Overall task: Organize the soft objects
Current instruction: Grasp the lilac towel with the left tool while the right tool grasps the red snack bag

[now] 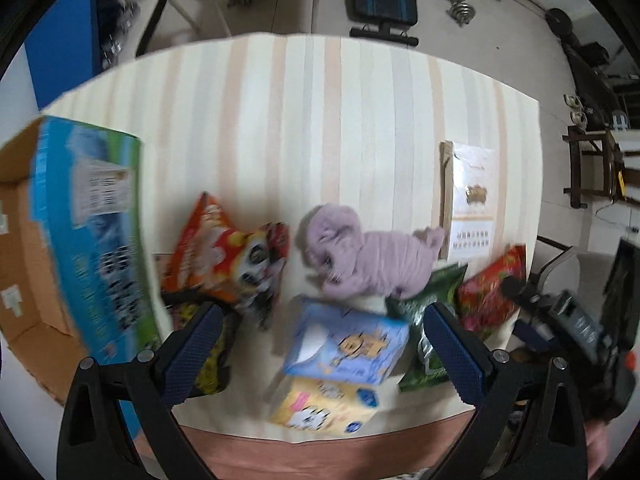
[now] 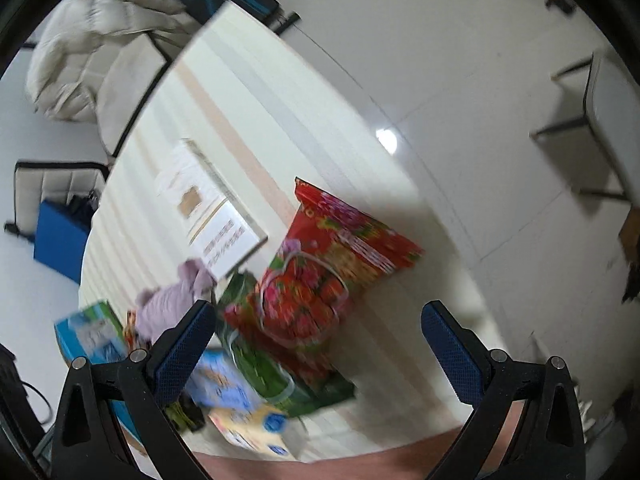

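A lilac plush toy [image 1: 360,264] lies on the striped table [image 1: 280,120], with an orange snack bag [image 1: 224,256] to its left. In front of it rest a blue tissue pack [image 1: 348,344] and a yellow tissue pack [image 1: 328,404]. A green bag [image 1: 428,328] and a red bag [image 1: 492,292] lie at the right. My left gripper [image 1: 320,352] hovers open above the tissue packs. My right gripper [image 2: 316,344] is open over the red bag [image 2: 332,268] and green bag [image 2: 268,360]; the plush toy [image 2: 168,304] sits to its left. Both views are motion-blurred.
An open cardboard box [image 1: 24,240] with a blue-green printed side stands at the table's left end. A flat white-and-brown package [image 1: 468,200] lies at the right. The other gripper [image 1: 568,320] shows at the right edge. Chairs, a padded jacket [image 2: 96,48] and dumbbells [image 1: 460,4] surround the table.
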`<state>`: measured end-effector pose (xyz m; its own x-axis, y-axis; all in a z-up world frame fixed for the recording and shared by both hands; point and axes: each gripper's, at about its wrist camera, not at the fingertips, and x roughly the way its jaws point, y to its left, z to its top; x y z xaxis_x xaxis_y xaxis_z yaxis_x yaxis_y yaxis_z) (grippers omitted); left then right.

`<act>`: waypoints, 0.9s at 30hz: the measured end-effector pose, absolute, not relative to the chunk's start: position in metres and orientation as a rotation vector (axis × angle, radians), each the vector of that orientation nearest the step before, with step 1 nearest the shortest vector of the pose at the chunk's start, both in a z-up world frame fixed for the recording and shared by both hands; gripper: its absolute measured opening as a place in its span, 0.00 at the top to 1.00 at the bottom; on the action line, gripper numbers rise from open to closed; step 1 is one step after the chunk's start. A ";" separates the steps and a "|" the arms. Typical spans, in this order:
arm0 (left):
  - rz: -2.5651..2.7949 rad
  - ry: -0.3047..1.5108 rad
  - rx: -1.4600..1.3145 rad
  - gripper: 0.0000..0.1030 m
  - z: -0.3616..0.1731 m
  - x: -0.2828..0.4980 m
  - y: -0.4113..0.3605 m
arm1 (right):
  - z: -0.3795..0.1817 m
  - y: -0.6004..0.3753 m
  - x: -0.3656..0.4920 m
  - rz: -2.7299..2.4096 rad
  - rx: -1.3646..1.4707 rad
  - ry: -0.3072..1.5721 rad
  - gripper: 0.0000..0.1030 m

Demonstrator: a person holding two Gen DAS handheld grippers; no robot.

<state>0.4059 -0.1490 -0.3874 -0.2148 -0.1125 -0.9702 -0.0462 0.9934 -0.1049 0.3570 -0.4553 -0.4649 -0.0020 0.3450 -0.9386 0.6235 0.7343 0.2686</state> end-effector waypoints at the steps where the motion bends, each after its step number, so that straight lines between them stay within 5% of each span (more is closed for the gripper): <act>1: -0.059 1.811 -0.146 0.00 -0.393 0.409 -0.149 | -0.474 -0.453 0.361 -0.263 0.807 1.626 0.00; 5: -0.061 1.887 -0.239 0.00 -0.421 0.421 -0.155 | -0.501 -0.444 0.366 -0.275 0.835 1.683 0.08; 10: -0.036 1.954 -0.293 0.00 -0.451 0.431 -0.160 | -0.507 -0.437 0.366 -0.269 0.790 1.708 0.40; 15: 0.011 1.949 -0.268 0.01 -0.464 0.438 -0.160 | -0.501 -0.430 0.361 -0.257 0.631 1.728 0.44; 19: -0.001 1.929 -0.170 0.27 -0.469 0.437 -0.171 | -0.506 -0.428 0.357 -0.239 0.610 1.737 0.43; 27: 0.003 1.853 -0.014 0.45 -0.464 0.434 -0.181 | -0.506 -0.420 0.358 -0.251 0.527 1.767 0.43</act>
<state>0.4342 -0.1809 -0.4637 -0.2784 -0.0080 -0.9604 -0.0106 0.9999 -0.0052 0.3584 -0.4199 -0.5063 -0.1830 0.2166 -0.9589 0.4753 0.8733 0.1066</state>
